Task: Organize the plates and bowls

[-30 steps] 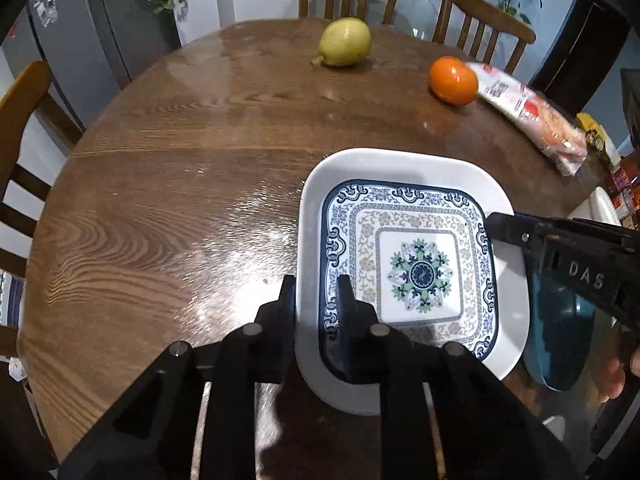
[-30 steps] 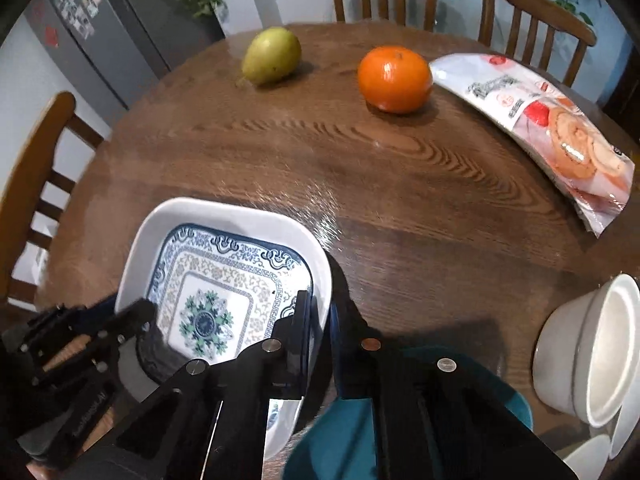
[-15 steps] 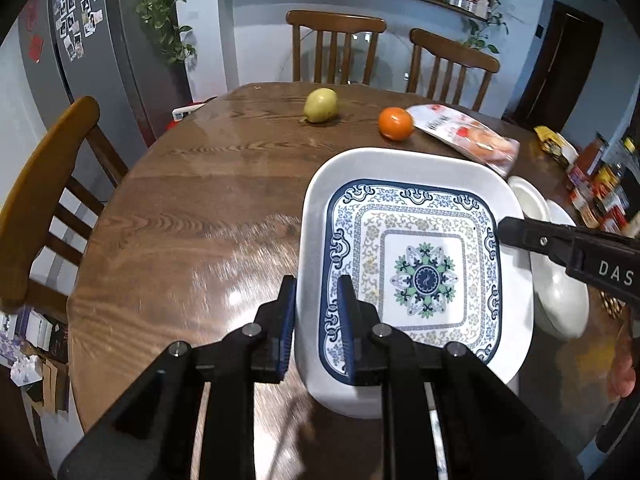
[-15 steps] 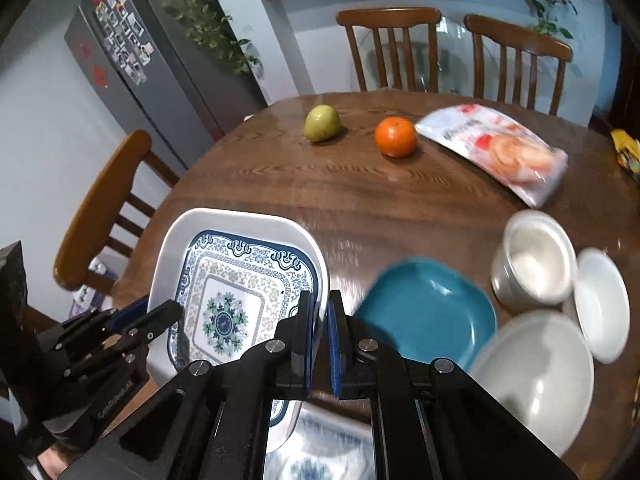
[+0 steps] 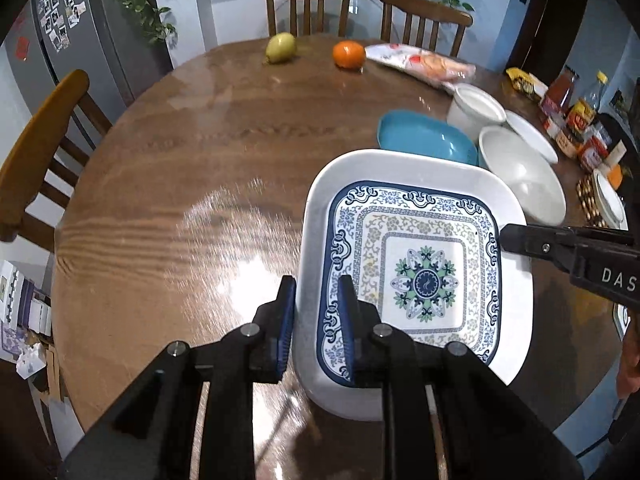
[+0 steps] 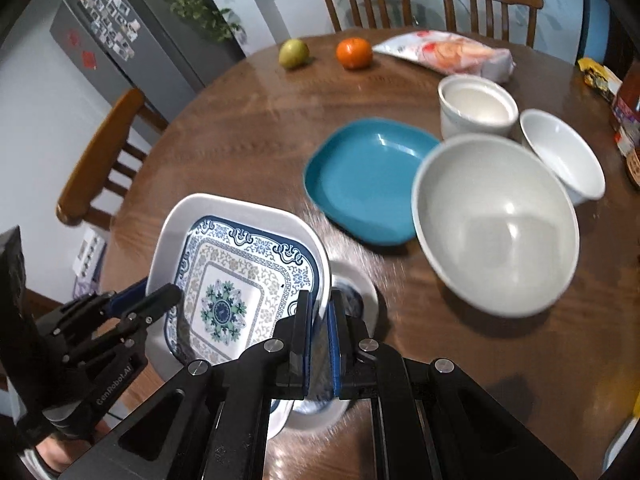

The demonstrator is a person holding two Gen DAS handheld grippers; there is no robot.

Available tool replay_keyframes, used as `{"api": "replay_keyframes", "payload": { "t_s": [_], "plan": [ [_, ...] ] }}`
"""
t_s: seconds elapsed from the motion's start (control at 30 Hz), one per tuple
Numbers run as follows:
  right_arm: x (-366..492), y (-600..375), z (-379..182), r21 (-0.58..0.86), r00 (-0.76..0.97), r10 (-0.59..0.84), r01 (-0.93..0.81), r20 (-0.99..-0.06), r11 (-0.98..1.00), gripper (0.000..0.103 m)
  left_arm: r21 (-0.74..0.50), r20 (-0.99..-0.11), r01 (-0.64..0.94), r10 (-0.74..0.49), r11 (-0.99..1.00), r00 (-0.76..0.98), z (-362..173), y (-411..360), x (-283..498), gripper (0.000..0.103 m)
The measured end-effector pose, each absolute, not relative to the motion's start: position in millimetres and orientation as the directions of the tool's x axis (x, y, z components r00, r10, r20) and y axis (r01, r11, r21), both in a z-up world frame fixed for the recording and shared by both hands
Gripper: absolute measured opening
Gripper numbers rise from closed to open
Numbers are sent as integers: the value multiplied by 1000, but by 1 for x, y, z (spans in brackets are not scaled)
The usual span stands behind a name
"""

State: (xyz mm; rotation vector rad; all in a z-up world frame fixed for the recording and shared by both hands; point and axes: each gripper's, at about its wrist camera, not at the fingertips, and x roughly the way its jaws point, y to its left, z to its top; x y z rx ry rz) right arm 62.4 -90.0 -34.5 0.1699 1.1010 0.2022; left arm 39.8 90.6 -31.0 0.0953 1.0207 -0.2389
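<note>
In the left wrist view we have the patterned square plate [image 5: 416, 272] filling the lower centre-right of the frame, lifted clear of the round wooden table [image 5: 192, 168]; our left gripper [image 5: 316, 320] at the bottom centre pinches the plate's near left rim, one blue pad outside the rim and one inside on the border, while our right gripper [image 5: 508, 236] reaches in from the right edge and bites the opposite rim. To carry this well, we judge both hands should travel together and level, so the rim neither twists nor slips out of either pinch, and we should set it down flat on its stack rather than drop it. The plate is nearly square, so it has no strong long axis; its face points up toward the camera and its far edge faces the teal plate [image 5: 424, 136] and white bowls at upper right. In the right wrist view the same plate [image 6: 236, 280] sits at lower left, tilted a little, high side toward the top of the frame; the right gripper [image 6: 318, 320] at the bottom centre is pressed nearly together on its right rim, and the left gripper [image 6: 160, 296] holds the left rim. A second patterned dish [image 6: 356, 300] lies just beneath, partly hidden and blurred, and we judge it the likely landing spot; the large white bowl [image 6: 496, 224] stands close by at centre right, so we keep clear of it
</note>
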Motion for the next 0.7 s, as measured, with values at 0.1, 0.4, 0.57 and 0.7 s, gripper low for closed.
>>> {"api": "replay_keyframes", "payload": {
  "t_s": [0.1, 0.4, 0.57, 0.7],
  "plan": [
    [57, -91, -45, 219, 414, 226, -66, -881, 973, 9, -32, -863, 248, -152, 968, 481, -41, 87, 34, 18],
    [54, -88, -62, 133, 412, 145, -59, -900, 989, 10, -12, -879, 261, -135, 965, 457, -57, 78, 38, 19],
    [56, -84, -64, 99, 423, 106, -40, -900, 994, 10, -17, -874, 256, -139, 966, 466, -57, 79, 44, 21],
    [54, -86, -54, 92, 465, 95, -28, -880, 995, 19, -28, -854, 223, -139, 974, 501, -44, 90, 53, 50]
  ]
}}
